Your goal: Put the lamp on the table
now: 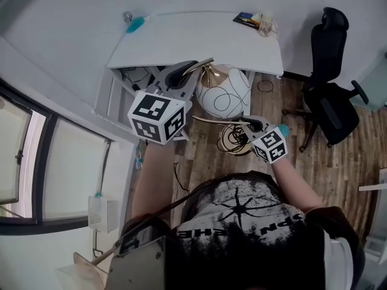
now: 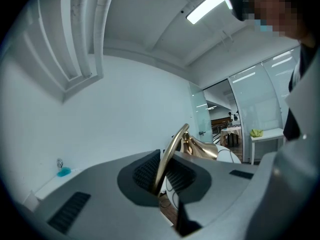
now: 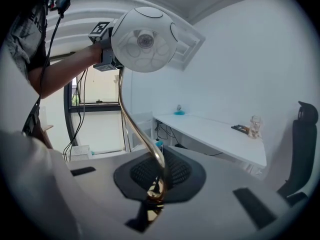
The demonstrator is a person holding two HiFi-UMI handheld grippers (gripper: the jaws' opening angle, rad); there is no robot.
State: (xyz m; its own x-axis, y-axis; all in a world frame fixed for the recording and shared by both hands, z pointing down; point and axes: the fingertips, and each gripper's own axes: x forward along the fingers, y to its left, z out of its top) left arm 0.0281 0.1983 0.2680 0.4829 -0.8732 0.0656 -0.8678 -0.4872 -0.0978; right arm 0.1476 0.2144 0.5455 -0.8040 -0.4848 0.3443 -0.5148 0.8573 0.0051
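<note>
Spanning the far side of the room, the white tabletop (image 1: 181,47) carries a teal object (image 1: 135,24) at one back corner and a few small things (image 1: 257,22) at the other. A black office chair (image 1: 329,95) stands on the wooden floor (image 1: 338,162) to the right.

The lamp (image 1: 222,92) is held in the air just short of the tabletop's near edge, over the floor, so it is not yet set down. Its shade is a white globe (image 3: 144,39) drawn over with thin black loops and fitted to a gold cap. From there a thin gold stem (image 3: 131,119) runs down in a long curve. I cannot tell whether the gold loops (image 1: 233,139) below it are its foot.

It will likely handle top-heavy. The globe looks fragile and too round to pinch, while the stem looks stiff but smooth enough to twist in a grip. The stem is the place to hold, at two spots well apart.

The left gripper (image 2: 161,176) has its fingers closed on the stem just beside the globe. The right gripper (image 3: 159,176) has its fingers closed on the stem's lower end.
</note>
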